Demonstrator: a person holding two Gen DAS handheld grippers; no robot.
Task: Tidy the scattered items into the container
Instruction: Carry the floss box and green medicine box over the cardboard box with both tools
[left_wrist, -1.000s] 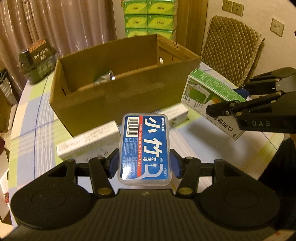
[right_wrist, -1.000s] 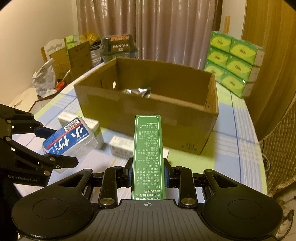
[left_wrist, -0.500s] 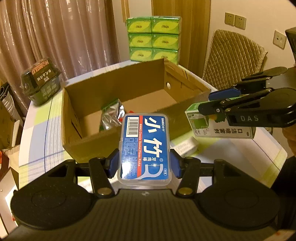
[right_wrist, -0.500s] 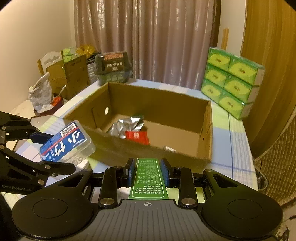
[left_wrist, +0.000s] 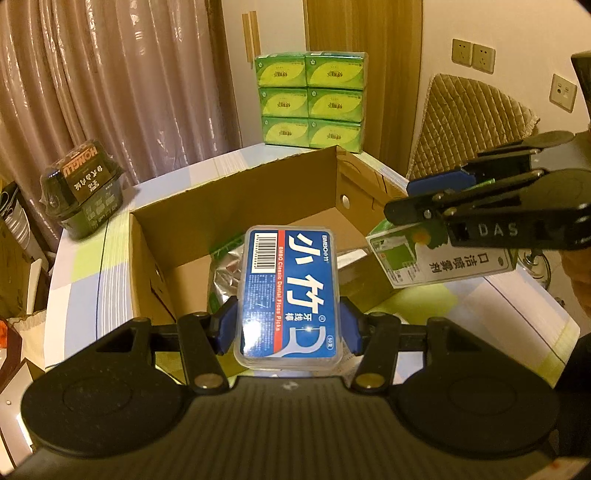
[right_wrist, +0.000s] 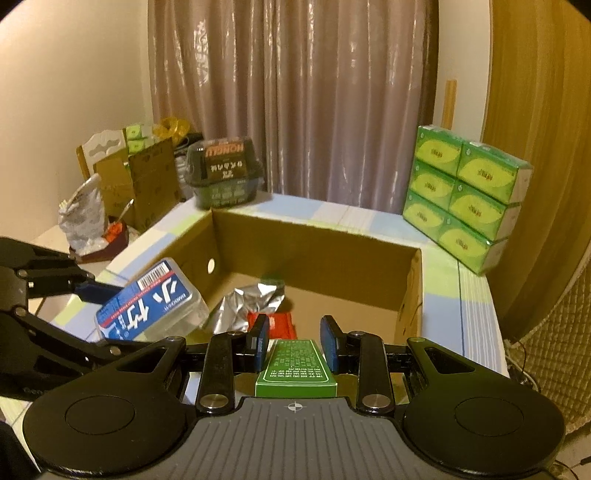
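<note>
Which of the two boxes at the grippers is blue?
The floss box in the left gripper; the carton at the right gripper is green.

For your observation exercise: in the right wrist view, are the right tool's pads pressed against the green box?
No: the right tool stands open, with a visible gap between each blue pad and the green box.

Both grippers matte black plastic. Left gripper: blue pads, brass-coloured rivets at 5 and 7 o'clock, ribbed grey housing, two round discs either side. Right gripper: same build, crosshair mark on housing; seen from left wrist cam w/ "DAS" lettering at 3 o'clock.
</note>
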